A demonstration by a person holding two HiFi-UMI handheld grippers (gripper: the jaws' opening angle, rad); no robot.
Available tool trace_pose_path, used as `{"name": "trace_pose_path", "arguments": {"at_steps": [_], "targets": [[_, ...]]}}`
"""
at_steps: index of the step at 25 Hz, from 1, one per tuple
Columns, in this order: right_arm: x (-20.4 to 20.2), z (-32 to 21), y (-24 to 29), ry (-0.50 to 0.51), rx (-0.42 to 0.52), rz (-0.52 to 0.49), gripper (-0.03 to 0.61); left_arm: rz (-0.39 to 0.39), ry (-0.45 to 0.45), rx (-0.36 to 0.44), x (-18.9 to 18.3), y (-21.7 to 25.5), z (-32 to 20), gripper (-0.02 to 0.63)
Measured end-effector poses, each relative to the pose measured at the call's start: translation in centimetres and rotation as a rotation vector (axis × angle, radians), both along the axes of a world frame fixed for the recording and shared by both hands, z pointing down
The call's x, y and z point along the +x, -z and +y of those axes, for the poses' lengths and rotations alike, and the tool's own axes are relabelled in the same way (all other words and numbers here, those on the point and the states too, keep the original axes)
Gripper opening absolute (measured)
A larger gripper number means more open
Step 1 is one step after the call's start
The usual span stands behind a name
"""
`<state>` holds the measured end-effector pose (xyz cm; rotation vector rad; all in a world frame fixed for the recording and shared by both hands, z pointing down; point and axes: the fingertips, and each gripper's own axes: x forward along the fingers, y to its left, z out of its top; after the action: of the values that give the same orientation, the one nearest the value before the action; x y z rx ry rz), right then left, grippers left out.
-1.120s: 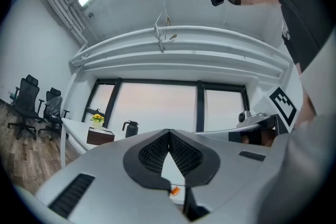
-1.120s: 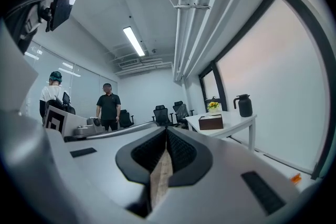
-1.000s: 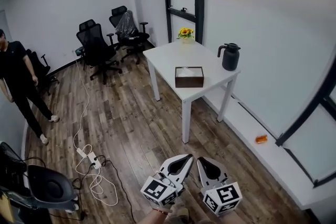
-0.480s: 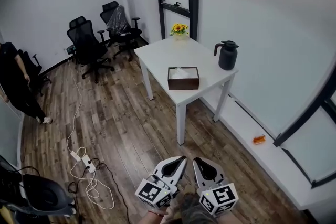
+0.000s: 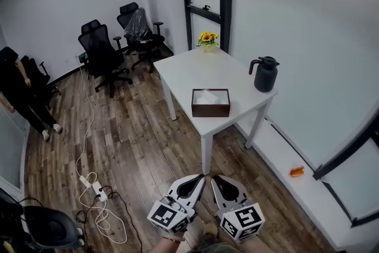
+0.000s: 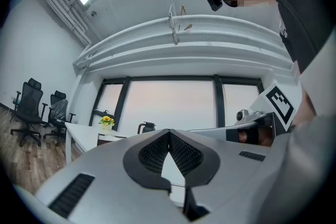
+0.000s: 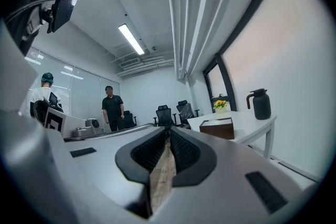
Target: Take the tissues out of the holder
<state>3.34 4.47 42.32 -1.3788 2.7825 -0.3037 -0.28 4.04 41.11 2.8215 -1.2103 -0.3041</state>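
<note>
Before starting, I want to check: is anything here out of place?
The table is tidy. A white cable with a power strip lies tangled on the floor, and a small orange thing lies on the white ledge beside the table.

Tissue holder (image 5: 211, 105) on table (image 5: 198, 70), jug (image 5: 265, 74) right, flowers (image 5: 207, 38) behind, chairs (image 5: 102, 50) left

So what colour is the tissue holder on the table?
Dark brown tissue holder, with white tissues showing on top; clearest in the head view.
</note>
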Motion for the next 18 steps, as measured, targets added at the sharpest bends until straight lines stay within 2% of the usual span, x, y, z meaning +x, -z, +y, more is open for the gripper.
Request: {"name": "trace_pose_path", "arguments": {"at_steps": [8,14,18], "targets": [[0.4,-5.1,-0.7,0.039,-0.015,-0.005,0.008,0.013,0.015,-0.034,1.0,-0.6,-4.8,0.008],[0.8,-6.7,-0.9,0.058,-0.019,-0.003,0.009,0.014,0.034,-0.035,1.3,-1.0,-6.6,0.007],[1.3,-7.6,-0.7,0.061,-0.035,-0.021,0.044,0.012,0.031,-0.042,1.9,-0.5,-7.3,0.008]]}}
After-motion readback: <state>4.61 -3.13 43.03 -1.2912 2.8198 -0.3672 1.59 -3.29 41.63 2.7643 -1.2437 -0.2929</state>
